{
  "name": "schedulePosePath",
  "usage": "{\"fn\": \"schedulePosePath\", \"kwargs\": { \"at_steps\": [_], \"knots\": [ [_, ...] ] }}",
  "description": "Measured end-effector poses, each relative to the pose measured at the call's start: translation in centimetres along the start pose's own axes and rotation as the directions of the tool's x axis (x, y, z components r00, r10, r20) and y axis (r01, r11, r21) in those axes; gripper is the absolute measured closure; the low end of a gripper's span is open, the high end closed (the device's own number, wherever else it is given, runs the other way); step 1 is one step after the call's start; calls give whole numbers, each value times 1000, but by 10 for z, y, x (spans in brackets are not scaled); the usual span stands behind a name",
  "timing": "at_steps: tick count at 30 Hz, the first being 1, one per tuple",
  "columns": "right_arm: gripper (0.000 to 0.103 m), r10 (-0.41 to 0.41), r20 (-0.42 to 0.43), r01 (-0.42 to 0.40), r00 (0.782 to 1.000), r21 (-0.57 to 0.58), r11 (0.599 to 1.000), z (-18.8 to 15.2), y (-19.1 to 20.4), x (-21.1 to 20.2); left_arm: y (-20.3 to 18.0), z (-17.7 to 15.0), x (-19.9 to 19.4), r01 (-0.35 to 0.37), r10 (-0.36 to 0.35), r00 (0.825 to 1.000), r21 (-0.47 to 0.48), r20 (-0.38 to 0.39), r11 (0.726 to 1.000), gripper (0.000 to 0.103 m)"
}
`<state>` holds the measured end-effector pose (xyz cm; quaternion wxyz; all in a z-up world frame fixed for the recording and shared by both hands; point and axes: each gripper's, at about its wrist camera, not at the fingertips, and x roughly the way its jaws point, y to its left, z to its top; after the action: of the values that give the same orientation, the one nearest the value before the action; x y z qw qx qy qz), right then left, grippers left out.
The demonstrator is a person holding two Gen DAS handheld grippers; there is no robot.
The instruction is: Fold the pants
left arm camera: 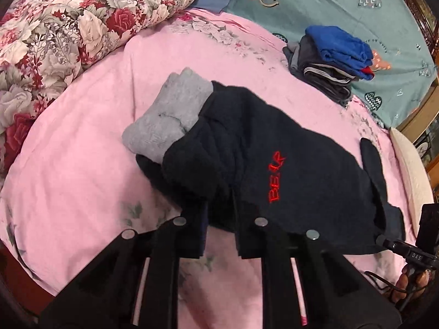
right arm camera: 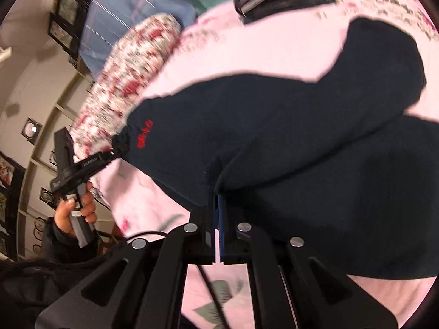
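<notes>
Pink bedding (left arm camera: pixel 82 164) fills our left wrist view, with a floral quilt (left arm camera: pixel 68 27) far left and a stack (left arm camera: pixel 332 60) of folded clothes far right; the dark pants (left arm camera: pixel 274 164), grey lining turned out at the far end, lie mid-bed, and our left gripper (left arm camera: pixel 219 224) has their near edge between its parted fingers, though we cannot tell if it grips. From the right wrist, blurred, our right gripper (right arm camera: pixel 218 219) is clenched on the pants' (right arm camera: pixel 301 150) near fold, while the left gripper (right arm camera: pixel 116 152) pinches their left edge.
</notes>
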<state>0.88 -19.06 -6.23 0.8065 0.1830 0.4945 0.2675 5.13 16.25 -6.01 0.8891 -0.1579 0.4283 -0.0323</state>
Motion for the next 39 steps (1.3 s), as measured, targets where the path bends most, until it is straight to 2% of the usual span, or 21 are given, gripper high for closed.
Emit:
{"fn": "schedulePosePath", "kwargs": {
  "at_steps": [5, 8, 10, 13, 14, 17, 19, 21, 22, 23, 24, 26, 27, 29, 32, 33, 34, 35, 37, 39],
  "knots": [
    [102, -20, 4, 21, 1000, -22, 1000, -3, 2, 0, -10, -3, -14, -48, 46, 998, 60, 33, 997, 83],
    [98, -43, -29, 42, 999, -25, 999, -5, 2, 5, -15, -5, -36, -59, 52, 996, 86, 77, 995, 80],
    [94, -59, -23, 58, 998, -51, 997, -8, 7, 0, -22, -2, -55, -57, 43, 991, 107, 124, 993, 68],
    [83, -75, 54, 81, 996, -123, 989, -6, 24, -22, -37, 3, -68, -53, 25, 982, 145, 185, 988, 58],
    [81, -67, 100, 81, 993, -151, 985, -4, 33, -33, -40, 6, -66, -51, 22, 981, 152, 191, 987, 57],
    [81, -4, 134, 29, 991, -190, 981, 7, 48, -37, -42, 15, -42, -50, 25, 984, 138, 178, 989, 57],
    [82, 12, 113, 11, 994, -196, 981, 14, 49, -26, -33, 17, -14, -73, 59, 990, 103, 126, 992, 57],
    [82, -51, 36, 55, 998, -143, 988, 19, 33, 0, -23, 9, 6, -101, 96, 993, 87, 66, 991, 57],
    [86, -97, -46, 94, 994, -76, 993, 17, 13, 18, -20, 3, 10, -97, 91, 994, 95, 67, 991, 57],
    [93, -68, -52, 66, 996, -36, 997, 17, 2, 22, -20, -1, 10, -108, 99, 992, 119, 79, 987, 57],
    [95, -48, -49, 47, 998, -21, 999, 18, -4, 19, -22, -4, 10, -120, 109, 991, 142, 83, 982, 57],
    [87, -53, -48, 53, 997, -10, 999, 22, -3, 6, -27, -3, 4, -134, 123, 989, 148, 84, 980, 57],
    [83, -62, -26, 61, 998, -29, 998, 26, 2, -4, -30, -1, -1, -125, 114, 990, 144, 83, 982, 57],
    [67, -102, 58, 106, 993, -79, 991, 41, 10, -31, -52, 2, -16, -81, 62, 992, 186, 105, 979, 55],
    [59, -205, 172, 212, 963, -20, 977, 82, -6, -76, -109, -4, -39, 2, -55, 988, 349, 144, 937, 41],
    [56, -233, 190, 236, 954, 8, 972, 96, -14, -86, -135, -10, -41, 58, -119, 985, 407, 126, 912, 36],
    [55, -273, 203, 273, 940, 32, 962, 110, -21, -95, -152, -13, -38, 92, -155, 982, 439, 110, 894, 36],
    [47, -329, 213, 324, 920, 55, 944, 126, -29, -101, -173, -18, -30, 133, -191, 979, 477, 76, 869, 36],
    [41, -410, 202, 403, 889, 76, 912, 156, -45, -99, -202, -26, -12, 200, -239, 971, 502, 15, 842, 36],
    [41, -449, 156, 439, 880, 95, 893, 175, -56, -80, -228, -34, 12, 248, -263, 964, 511, -45, 823, 36]
  ]
}}
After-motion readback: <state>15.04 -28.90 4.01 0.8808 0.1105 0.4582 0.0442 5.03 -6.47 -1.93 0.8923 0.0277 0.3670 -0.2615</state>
